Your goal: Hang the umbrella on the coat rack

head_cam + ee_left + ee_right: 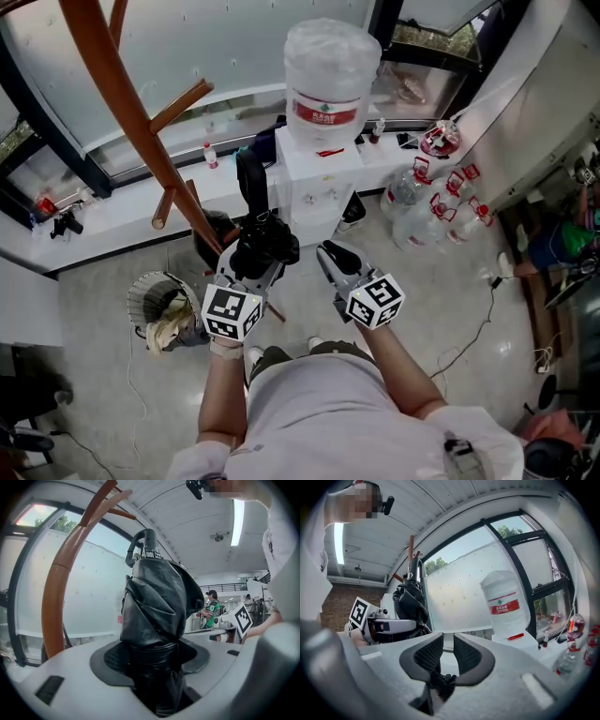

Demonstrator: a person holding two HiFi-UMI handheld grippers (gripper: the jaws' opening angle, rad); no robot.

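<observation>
Big windows and a white water cooler with a clear bottle on top [319, 183] sit behind your folded black cloth umbrella [262, 239] [154, 602]. It stands straight up in your left gripper [249, 272] [157, 660], squeezed tight around its middle, with its dark curved handle [143, 545] on top. The tall brown wooden coat rack [122, 94] [56, 588] curves up just left of the umbrella with its short pegs [183, 101] higher than the handle, so I think you must lift up and left. Your right gripper [336, 261] [444, 656] waits beside it, jaws almost together and holding nothing.
</observation>
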